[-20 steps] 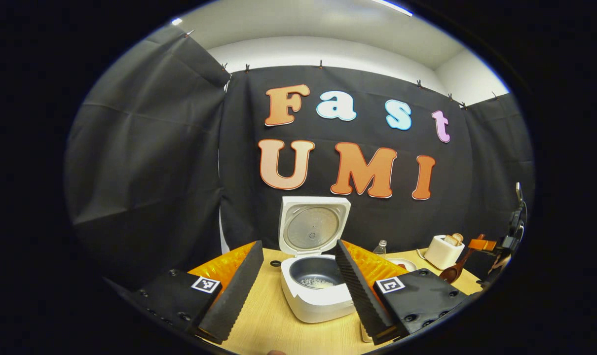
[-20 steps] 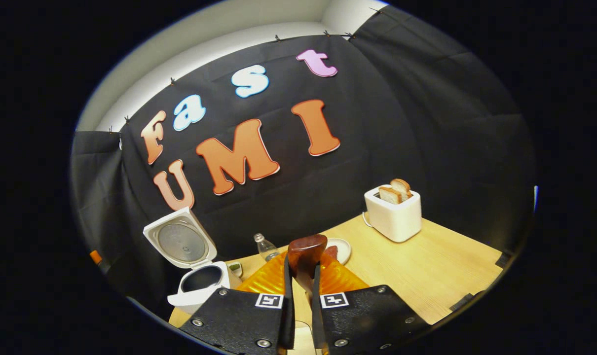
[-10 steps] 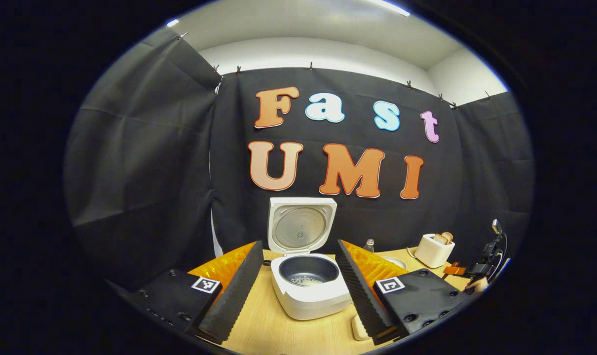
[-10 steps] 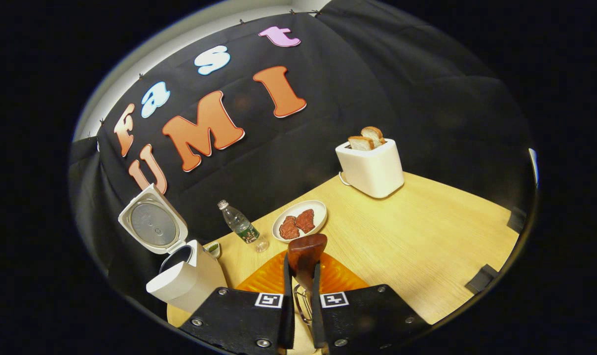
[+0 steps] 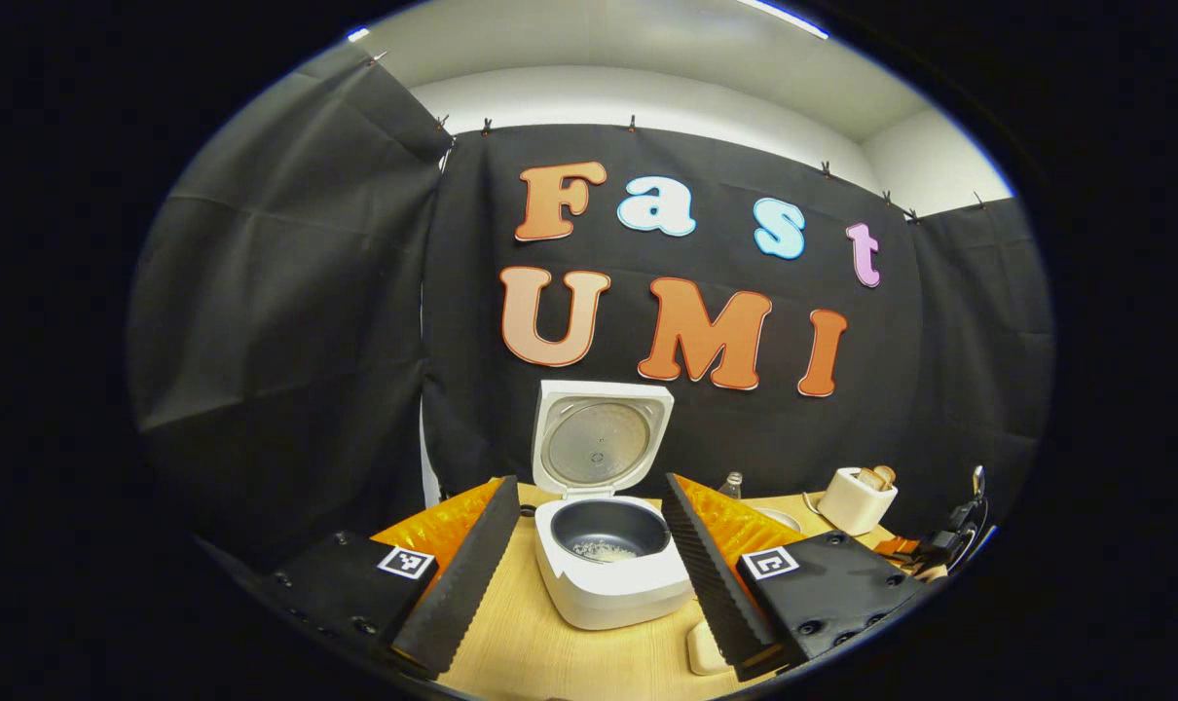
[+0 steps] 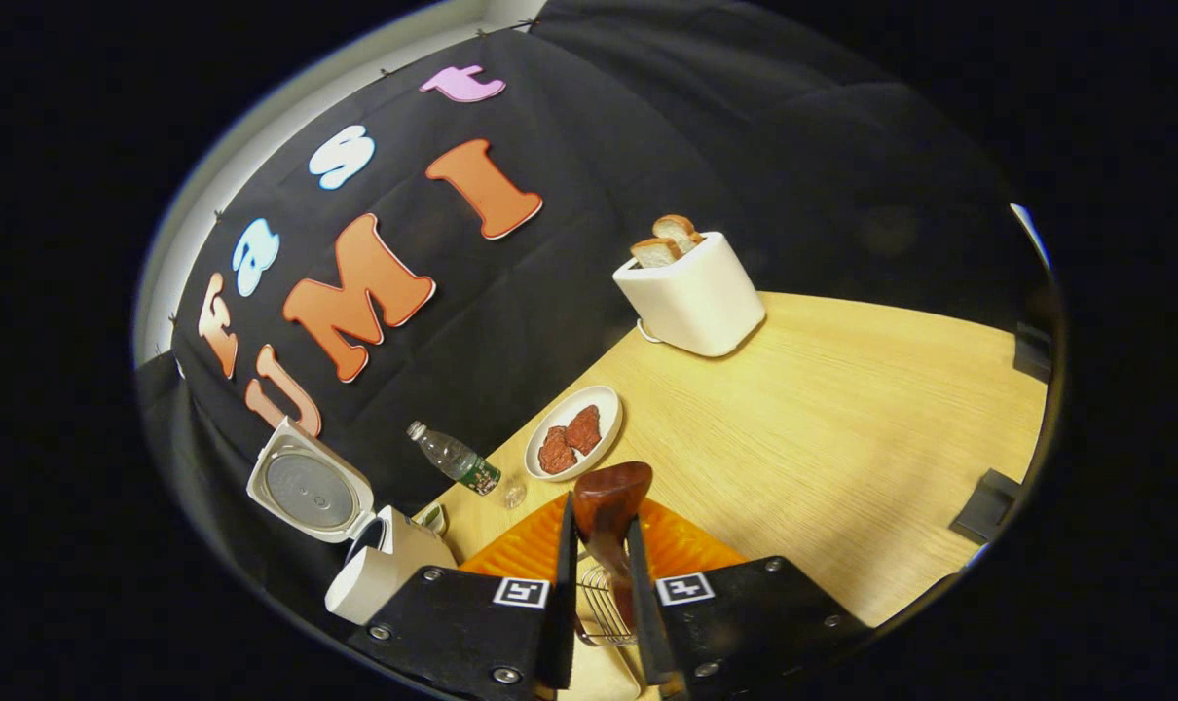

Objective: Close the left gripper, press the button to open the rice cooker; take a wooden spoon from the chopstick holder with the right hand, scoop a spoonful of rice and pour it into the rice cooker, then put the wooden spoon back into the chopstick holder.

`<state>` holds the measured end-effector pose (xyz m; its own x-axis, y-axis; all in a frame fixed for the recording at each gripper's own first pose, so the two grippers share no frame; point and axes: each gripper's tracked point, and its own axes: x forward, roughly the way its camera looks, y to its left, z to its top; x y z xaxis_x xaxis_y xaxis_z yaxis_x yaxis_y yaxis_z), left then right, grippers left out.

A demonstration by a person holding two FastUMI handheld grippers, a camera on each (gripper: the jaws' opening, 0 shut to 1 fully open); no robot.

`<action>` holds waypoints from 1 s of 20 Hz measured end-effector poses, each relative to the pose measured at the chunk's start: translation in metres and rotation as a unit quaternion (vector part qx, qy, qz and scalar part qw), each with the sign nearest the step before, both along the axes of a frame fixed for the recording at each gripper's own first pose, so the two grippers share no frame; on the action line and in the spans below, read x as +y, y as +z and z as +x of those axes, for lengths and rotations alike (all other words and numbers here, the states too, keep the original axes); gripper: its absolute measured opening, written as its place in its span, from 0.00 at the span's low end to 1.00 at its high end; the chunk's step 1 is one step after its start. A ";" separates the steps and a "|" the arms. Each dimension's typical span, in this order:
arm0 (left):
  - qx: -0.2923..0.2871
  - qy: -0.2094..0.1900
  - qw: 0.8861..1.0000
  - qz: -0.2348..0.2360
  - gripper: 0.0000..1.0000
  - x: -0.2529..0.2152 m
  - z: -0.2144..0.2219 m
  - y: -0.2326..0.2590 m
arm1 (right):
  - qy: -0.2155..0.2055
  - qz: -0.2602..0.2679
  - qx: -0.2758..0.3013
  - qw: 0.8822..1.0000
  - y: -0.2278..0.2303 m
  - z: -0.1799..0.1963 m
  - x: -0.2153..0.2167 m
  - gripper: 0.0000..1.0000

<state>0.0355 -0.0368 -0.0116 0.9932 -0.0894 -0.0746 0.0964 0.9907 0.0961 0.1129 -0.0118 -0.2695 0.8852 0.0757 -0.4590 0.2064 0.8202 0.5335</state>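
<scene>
The white rice cooker (image 5: 608,584) stands with its lid (image 5: 599,443) raised and a little rice in the dark pot (image 5: 604,545). My left gripper (image 5: 589,487) is open, with the cooker framed between its fingers and nothing held. My right gripper (image 6: 601,526) is shut on the wooden spoon (image 6: 610,492), whose bowl sticks up past the fingertips. Under the spoon's handle, between the fingers, is the wire chopstick holder (image 6: 604,608). The cooker (image 6: 380,574) sits off to the left of my right gripper. In the left gripper view my right gripper (image 5: 925,555) is low at the far right.
A white toaster (image 6: 691,292) with bread stands at the back of the wooden table (image 6: 842,438). A plate of reddish food (image 6: 574,443), a water bottle (image 6: 453,458) and a small dish (image 6: 435,518) lie between toaster and cooker. A cream object (image 5: 703,647) rests near my left gripper's right finger.
My right gripper has tipped down and dropped towards the table with the spoon, bringing the wire holder into sight beneath it. My left gripper has stayed open with only a slight drift.
</scene>
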 end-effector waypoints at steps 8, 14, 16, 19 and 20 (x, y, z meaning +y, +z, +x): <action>-0.040 -0.024 0.999 0.010 0.99 -0.040 0.074 0.061 | 0.005 -0.082 0.007 0.997 0.030 -0.034 -0.024 0.95; -0.038 -0.041 0.998 -0.016 1.00 -0.071 0.154 0.104 | 0.005 -0.115 -0.001 0.993 0.051 -0.047 -0.037 0.95; -0.041 -0.043 0.998 0.002 1.00 -0.076 0.180 0.118 | 0.000 -0.123 -0.005 0.992 0.056 -0.050 -0.043 0.95; -0.038 -0.047 0.998 0.015 1.00 -0.082 0.218 0.130 | -0.003 -0.144 -0.007 0.990 0.059 -0.054 -0.051 0.95; -0.036 -0.048 0.998 0.009 0.99 -0.084 0.231 0.132 | -0.003 -0.149 -0.004 0.989 0.058 -0.056 -0.054 0.95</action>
